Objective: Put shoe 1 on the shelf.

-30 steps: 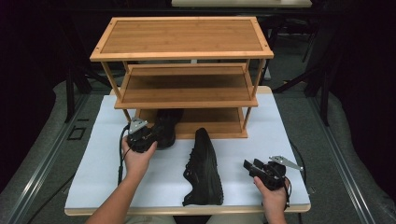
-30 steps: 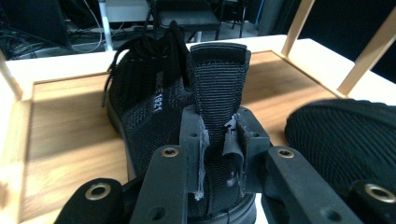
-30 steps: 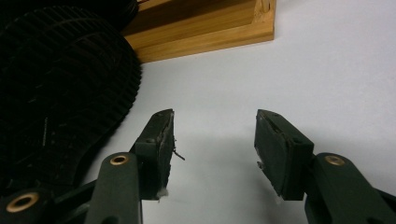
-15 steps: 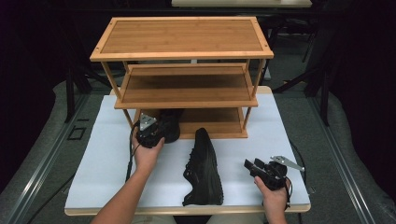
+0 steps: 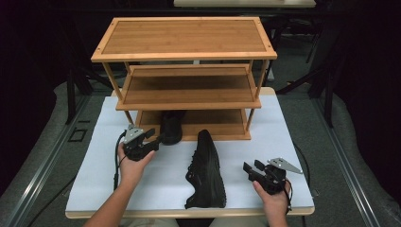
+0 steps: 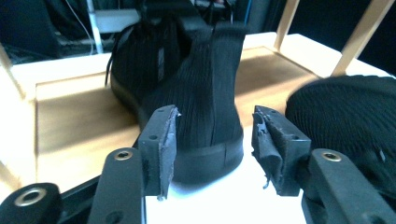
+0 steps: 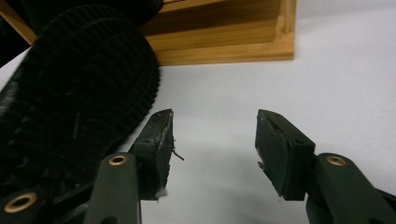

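A black knit shoe stands on the bottom shelf of a bamboo rack, heel toward me. My left gripper sits just behind that heel. In the left gripper view the heel stands between the tips of my left gripper; its jaws have just been opening and a gap shows at each pad. The second black shoe lies on its side mid-table. My right gripper rests open to its right, and the right gripper view shows the treaded sole beside the empty right gripper.
The rack has three bamboo shelves and stands at the back of the white tabletop. Its bottom frame lies ahead of the right gripper. Slim corner posts flank the shelves. Cables trail from both grippers.
The left hand pushed the shoe farther onto the bottom shelf, then let go of its heel and drew back a little. The right hand has stayed in place.
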Action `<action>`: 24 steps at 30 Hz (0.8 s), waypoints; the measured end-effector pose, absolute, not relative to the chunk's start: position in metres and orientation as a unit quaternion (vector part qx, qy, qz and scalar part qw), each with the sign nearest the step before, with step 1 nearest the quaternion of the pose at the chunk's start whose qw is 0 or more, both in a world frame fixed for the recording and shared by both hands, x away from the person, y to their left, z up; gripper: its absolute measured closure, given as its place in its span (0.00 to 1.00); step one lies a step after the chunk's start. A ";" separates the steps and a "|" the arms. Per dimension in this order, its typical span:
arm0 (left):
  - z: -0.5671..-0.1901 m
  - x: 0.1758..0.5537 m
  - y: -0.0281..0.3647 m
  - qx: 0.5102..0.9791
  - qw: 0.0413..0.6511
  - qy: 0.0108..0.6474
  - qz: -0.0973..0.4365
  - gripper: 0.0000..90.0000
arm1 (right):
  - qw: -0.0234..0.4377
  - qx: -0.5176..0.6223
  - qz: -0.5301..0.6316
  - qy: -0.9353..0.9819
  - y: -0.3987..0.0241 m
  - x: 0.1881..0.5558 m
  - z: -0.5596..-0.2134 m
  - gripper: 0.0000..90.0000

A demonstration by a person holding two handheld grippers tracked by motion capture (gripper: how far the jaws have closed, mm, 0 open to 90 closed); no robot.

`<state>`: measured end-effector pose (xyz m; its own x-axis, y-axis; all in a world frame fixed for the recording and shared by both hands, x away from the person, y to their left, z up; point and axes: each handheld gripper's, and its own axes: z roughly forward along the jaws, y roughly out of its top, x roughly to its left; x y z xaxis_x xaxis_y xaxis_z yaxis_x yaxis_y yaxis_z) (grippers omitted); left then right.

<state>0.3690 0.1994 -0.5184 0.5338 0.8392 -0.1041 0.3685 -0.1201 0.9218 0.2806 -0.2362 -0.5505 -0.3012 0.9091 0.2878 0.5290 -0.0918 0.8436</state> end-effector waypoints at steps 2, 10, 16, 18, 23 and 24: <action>-0.521 0.361 0.209 0.718 0.504 0.421 0.232 0.52 | 0.195 0.550 0.479 0.655 -0.233 0.279 -0.547 0.51; -0.529 0.335 0.249 0.719 0.505 0.424 0.222 0.51 | 0.215 0.520 0.482 0.672 -0.212 0.277 -0.533 0.50; -0.533 0.323 0.264 0.718 0.496 0.431 0.228 0.50 | 0.211 0.497 0.475 0.695 -0.195 0.270 -0.518 0.50; -0.534 0.323 0.266 0.714 0.499 0.441 0.216 0.49 | 0.208 0.487 0.475 0.702 -0.189 0.266 -0.514 0.50; -0.538 0.324 0.266 0.707 0.508 0.449 0.201 0.48 | 0.209 0.470 0.480 0.710 -0.175 0.263 -0.505 0.50; -0.539 0.324 0.266 0.709 0.505 0.449 0.200 0.48 | 0.207 0.468 0.481 0.712 -0.173 0.263 -0.505 0.50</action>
